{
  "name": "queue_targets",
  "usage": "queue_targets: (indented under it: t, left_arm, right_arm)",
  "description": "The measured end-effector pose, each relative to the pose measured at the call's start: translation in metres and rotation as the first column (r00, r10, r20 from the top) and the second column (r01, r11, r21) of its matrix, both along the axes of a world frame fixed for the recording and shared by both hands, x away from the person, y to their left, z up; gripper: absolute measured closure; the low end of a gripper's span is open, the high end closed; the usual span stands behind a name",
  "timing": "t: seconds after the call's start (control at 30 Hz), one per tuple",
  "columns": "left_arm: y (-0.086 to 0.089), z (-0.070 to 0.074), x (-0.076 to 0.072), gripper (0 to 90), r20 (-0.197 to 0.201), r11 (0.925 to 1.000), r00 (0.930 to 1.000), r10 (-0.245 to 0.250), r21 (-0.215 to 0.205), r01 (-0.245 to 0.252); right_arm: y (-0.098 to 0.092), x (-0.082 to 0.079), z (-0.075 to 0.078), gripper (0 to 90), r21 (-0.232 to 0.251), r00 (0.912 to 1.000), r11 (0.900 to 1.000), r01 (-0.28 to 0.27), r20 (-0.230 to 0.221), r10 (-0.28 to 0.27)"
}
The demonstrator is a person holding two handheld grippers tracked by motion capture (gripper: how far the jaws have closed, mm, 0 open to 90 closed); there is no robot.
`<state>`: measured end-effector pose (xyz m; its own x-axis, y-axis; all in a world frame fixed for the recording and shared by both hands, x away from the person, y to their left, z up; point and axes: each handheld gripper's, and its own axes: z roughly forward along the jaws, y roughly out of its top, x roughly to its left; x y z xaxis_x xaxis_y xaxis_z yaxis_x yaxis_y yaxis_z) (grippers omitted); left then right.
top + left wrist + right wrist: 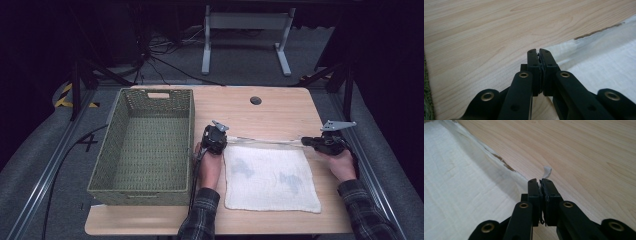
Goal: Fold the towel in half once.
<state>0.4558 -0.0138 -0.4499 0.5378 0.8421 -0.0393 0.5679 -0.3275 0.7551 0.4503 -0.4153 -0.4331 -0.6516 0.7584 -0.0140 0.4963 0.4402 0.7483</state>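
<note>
High view: a white square cloth (270, 177) is spread on the light wooden surface (280, 107), beside an empty green woven basket (145, 145). Its far edge is lifted and stretched taut between both claws. Left claw (223, 141) is clamped on one far corner, right claw (305, 142) on the other (a white tip of cloth protrudes there).

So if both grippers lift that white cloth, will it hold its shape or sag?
Likely sag: the cloth looks thin, and its far edge is already stretched taut between the left gripper and right gripper. It probably weighs little and may drag across the table.
</note>
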Motion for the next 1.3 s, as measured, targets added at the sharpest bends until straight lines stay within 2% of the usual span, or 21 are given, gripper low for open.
queue_targets:
  t: [0.07, 0.2, 0.37, 0.53, 0.73, 1.03, 1.3]
  left_arm:
    - [0.000, 0.000, -0.004, 88.1, -0.007, 1.0000, 1.0000, -0.001, -0.002, 0.001]
    - [0.001, 0.001, -0.011, 88.3, -0.003, 1.0000, 1.0000, -0.002, -0.008, 0.002]
    - [0.001, 0.004, -0.021, 88.3, -0.003, 0.9999, 1.0000, 0.008, -0.009, -0.008]
    - [0.001, 0.007, -0.032, 88.3, -0.003, 1.0000, 1.0000, 0.005, -0.002, -0.005]
    - [0.000, 0.009, -0.046, 88.3, 0.011, 0.9999, 0.9999, 0.000, 0.011, 0.000]
    - [0.003, 0.007, -0.067, 88.3, 0.003, 0.9997, 0.9999, -0.014, -0.018, 0.014]
    - [0.004, 0.008, -0.084, 88.3, 0.013, 0.9998, 0.9998, -0.017, -0.007, 0.017]
  right_arm:
    - [-0.002, -0.004, -0.001, 86.2, -0.008, 1.0000, 1.000, -0.005, -0.004, 0.005]
    - [-0.006, -0.011, -0.003, 86.3, 0.005, 0.9996, 1.000, -0.014, -0.024, 0.015]
    - [-0.007, -0.019, 0.000, 86.3, 0.019, 0.9994, 1.000, -0.024, -0.024, 0.024]
    - [-0.008, -0.029, 0.000, 86.3, 0.007, 0.9988, 0.999, -0.036, -0.031, 0.037]
    - [-0.009, -0.038, 0.003, 86.3, 0.012, 0.9986, 0.999, -0.048, -0.023, 0.048]
    - [-0.012, -0.059, 0.004, 86.3, -0.001, 0.9974, 0.998, -0.068, -0.025, 0.068]
    - [-0.011, -0.073, 0.005, 86.3, -0.007, 0.9963, 0.997, -0.082, -0.024, 0.082]
